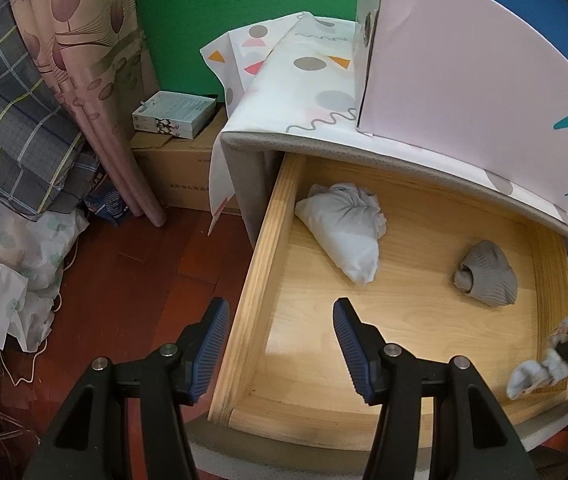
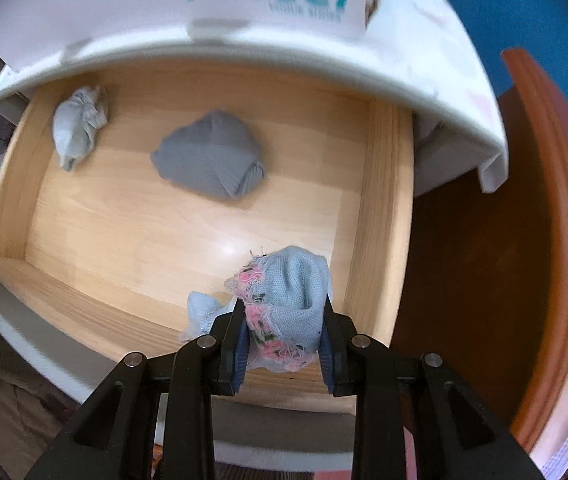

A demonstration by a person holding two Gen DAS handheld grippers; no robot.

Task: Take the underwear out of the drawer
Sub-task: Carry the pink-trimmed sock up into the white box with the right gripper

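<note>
Right wrist, tool gripping blue underwear

Right tongs point straight down, clamped tight — left tongs tilted downward, parted.

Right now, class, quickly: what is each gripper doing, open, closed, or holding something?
Left gripper: open, holding nothing, above the drawer edge.
Right gripper: shut on the light blue garment.

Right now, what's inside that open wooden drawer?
Two bundles lie on the drawer floor: a pale grey one at the back left and a darker grey knit one. The right gripper holds a light blue, pink-trimmed piece above the front. The part under the cabinet top is hidden.
</note>
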